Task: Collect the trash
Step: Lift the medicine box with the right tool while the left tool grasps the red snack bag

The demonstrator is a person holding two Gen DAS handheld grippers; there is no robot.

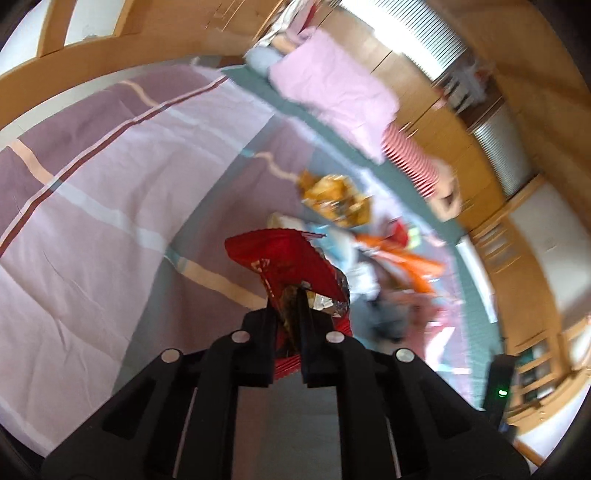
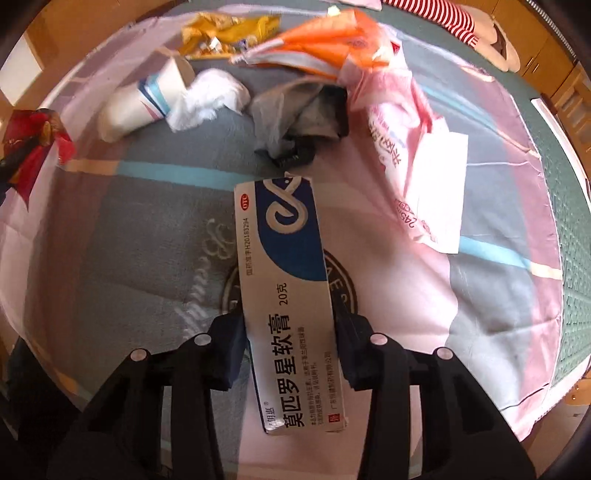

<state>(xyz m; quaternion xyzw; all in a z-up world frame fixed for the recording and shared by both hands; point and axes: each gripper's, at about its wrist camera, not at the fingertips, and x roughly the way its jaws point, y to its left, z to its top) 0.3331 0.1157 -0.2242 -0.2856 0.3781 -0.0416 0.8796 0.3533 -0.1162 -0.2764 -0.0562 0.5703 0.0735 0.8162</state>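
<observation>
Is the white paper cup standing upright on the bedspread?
No, the white paper cup lies tipped on its side on the striped bedspread, next to a crumpled white tissue.

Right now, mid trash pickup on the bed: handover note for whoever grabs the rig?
Left gripper: shut on the red foil wrapper, lifted off the bedding.
Right gripper: jaws either side of the ointment box; grip looks likely, contact not clear.
Left on the bedspread: paper cup, white tissue, yellow wrapper, orange bag, grey cloth wad, pink bag.
No bin in view; nothing visibly binned.
</observation>
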